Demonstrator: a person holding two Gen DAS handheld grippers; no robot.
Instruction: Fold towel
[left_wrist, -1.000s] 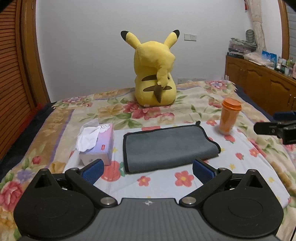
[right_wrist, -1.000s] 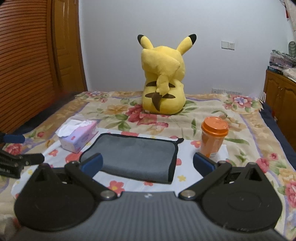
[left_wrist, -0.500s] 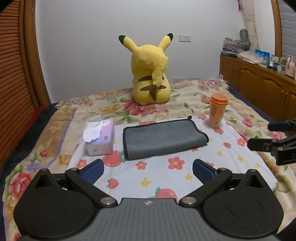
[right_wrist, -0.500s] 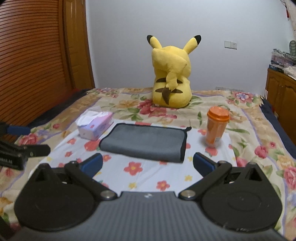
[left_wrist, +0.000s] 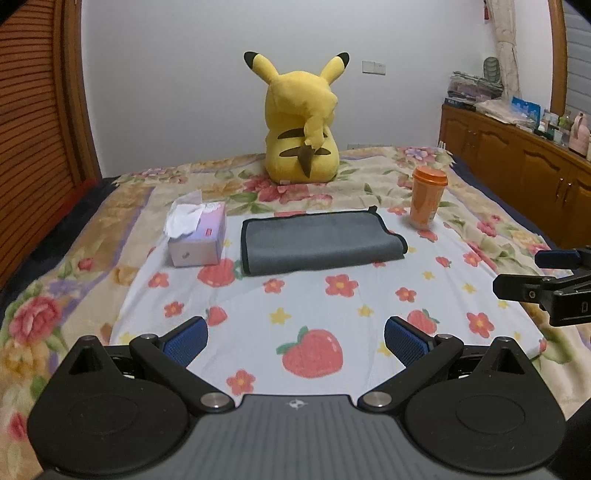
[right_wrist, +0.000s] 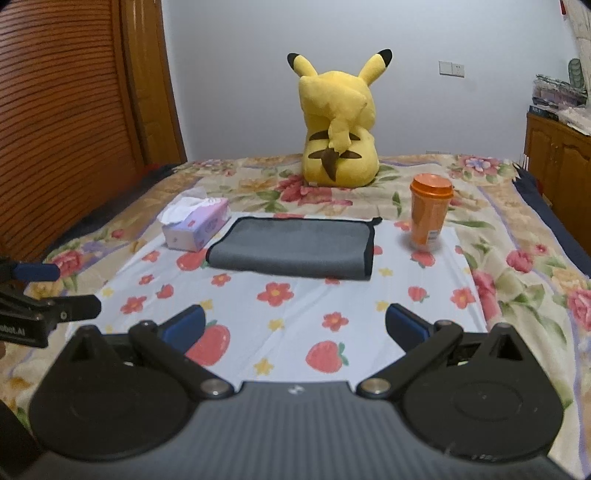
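Observation:
A grey towel (left_wrist: 319, 242) with black edging lies folded into a flat rectangle on a white flowered cloth (left_wrist: 314, 314) on the bed; it also shows in the right wrist view (right_wrist: 295, 245). My left gripper (left_wrist: 295, 341) is open and empty, held well back from the towel above the cloth's near part. My right gripper (right_wrist: 295, 326) is open and empty, also well back from the towel. Each gripper shows at the edge of the other's view, the right gripper (left_wrist: 517, 273) at right and the left gripper (right_wrist: 68, 290) at left.
A tissue box (left_wrist: 197, 236) stands left of the towel. An orange lidded cup (left_wrist: 428, 197) stands to its right. A yellow plush toy (left_wrist: 303, 122) sits behind on the floral bedspread. Wooden cabinets (left_wrist: 517, 155) line the right wall, a slatted wooden door (right_wrist: 55, 110) the left.
Both grippers have drawn back from the towel and risen, so it looks smaller and farther. The towel stays folded and still. Both stay open.

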